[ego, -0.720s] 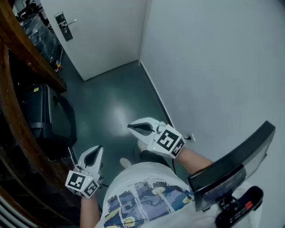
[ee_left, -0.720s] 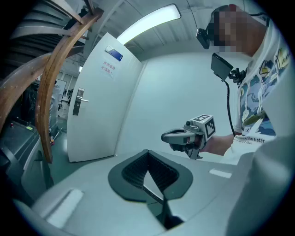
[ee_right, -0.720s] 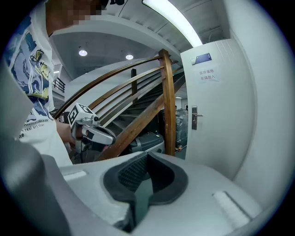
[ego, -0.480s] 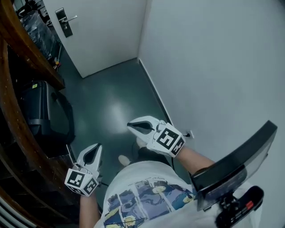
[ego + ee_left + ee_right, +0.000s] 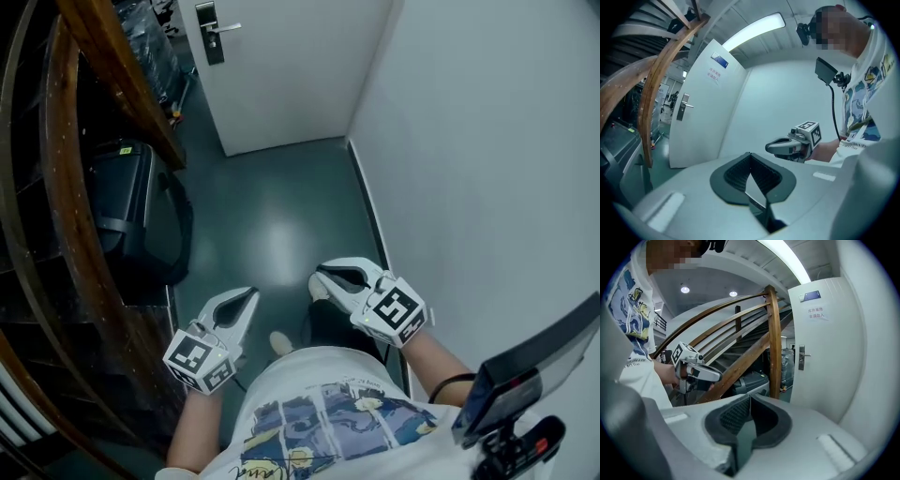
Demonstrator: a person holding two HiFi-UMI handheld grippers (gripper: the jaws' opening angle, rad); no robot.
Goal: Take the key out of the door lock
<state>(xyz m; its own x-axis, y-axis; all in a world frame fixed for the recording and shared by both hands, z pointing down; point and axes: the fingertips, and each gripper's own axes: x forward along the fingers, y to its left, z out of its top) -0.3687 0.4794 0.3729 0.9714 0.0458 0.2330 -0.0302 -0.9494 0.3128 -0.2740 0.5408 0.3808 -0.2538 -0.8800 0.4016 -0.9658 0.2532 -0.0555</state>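
A white door [image 5: 281, 66] stands at the far end of the green floor, with a metal lock plate and lever handle [image 5: 211, 33] on its left side. The key is too small to make out. The handle also shows in the left gripper view [image 5: 683, 106] and the right gripper view [image 5: 801, 356]. My left gripper [image 5: 251, 295] is low at the left, shut and empty. My right gripper [image 5: 319, 275] is beside it, also shut with nothing in it. Both are well short of the door, pointing toward it.
A curved wooden stair rail [image 5: 75, 187] runs along the left. A black case [image 5: 131, 202] sits on the floor under it. A plain white wall [image 5: 487, 150] closes the right side. A device on a black mount [image 5: 525, 375] hangs at the person's chest.
The view has swung and moved forward: the door now sits nearer the middle of the top. Both grippers have shifted right in the picture and stay shut.
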